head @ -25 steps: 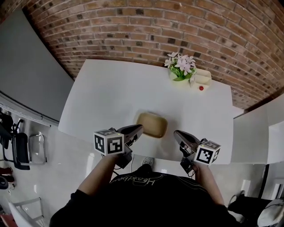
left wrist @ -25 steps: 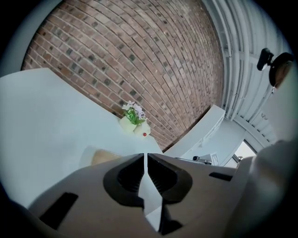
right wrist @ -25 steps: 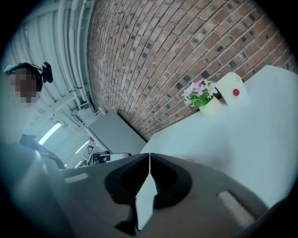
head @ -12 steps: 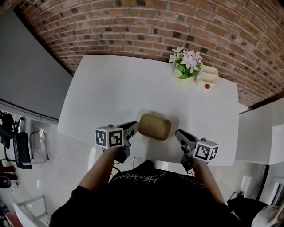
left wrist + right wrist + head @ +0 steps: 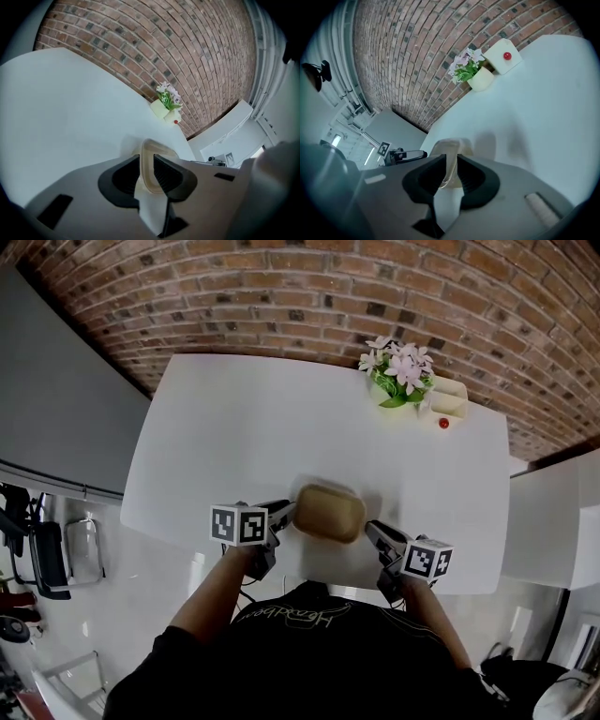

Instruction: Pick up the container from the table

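Observation:
A tan, round-cornered container (image 5: 328,512) is near the front edge of the white table (image 5: 244,427). My left gripper (image 5: 284,513) is at its left end and my right gripper (image 5: 372,529) at its right end. In the left gripper view, the container's pale rim (image 5: 157,150) runs between the dark jaws of the left gripper (image 5: 146,171), which are shut on it. The right gripper view shows the same: the right gripper (image 5: 451,173) is shut on the rim of the container (image 5: 447,145). Shadows on the table beside the container suggest it hangs slightly above the surface.
A pot of pink flowers (image 5: 398,371) and a small white box (image 5: 448,399) with a red knob stand at the table's far right, by the brick wall. Chairs (image 5: 47,549) stand on the floor to the left. A white counter (image 5: 553,512) lies to the right.
Both grippers have moved inward to the container's two ends and closed on its rim. The right one stood well apart from it a second ago.

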### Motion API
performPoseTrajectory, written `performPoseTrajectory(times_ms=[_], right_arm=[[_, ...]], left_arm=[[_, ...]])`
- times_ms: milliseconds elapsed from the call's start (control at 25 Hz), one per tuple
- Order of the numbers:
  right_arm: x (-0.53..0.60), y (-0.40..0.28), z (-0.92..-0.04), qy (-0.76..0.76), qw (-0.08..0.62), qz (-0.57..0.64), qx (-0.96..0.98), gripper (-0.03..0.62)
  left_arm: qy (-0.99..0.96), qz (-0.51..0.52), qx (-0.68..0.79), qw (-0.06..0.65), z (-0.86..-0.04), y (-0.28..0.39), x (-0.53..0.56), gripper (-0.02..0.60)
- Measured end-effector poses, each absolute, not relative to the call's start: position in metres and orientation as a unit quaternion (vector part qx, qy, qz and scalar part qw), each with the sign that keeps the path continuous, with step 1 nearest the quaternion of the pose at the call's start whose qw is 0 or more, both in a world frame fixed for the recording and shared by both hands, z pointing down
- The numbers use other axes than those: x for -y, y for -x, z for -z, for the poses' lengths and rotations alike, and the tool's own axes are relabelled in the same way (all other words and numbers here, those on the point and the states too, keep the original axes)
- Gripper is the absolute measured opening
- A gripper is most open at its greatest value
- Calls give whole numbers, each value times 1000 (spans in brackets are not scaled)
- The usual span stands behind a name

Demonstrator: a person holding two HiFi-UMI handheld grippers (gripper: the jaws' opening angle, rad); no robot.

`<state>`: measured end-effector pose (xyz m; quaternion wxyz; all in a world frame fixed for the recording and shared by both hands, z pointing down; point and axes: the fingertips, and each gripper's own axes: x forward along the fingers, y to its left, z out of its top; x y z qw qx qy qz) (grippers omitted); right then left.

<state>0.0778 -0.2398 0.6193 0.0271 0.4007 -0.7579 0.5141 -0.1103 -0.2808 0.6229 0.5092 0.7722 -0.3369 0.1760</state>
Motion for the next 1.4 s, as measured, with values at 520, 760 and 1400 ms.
performPoseTrajectory(times_ms=[520, 760, 1400], right_arm=[[245, -64, -638, -377, 25, -549, 745, 64], [247, -55, -638, -351, -4, -581, 734, 63], [249, -56, -640, -340, -38, -611, 714, 60]], left_arm=[[-765, -198, 318, 524, -638, 106, 288, 73], [-761, -205, 320, 525, -643, 108, 290, 72], [-742, -182, 315, 563, -647, 103, 288, 49]])
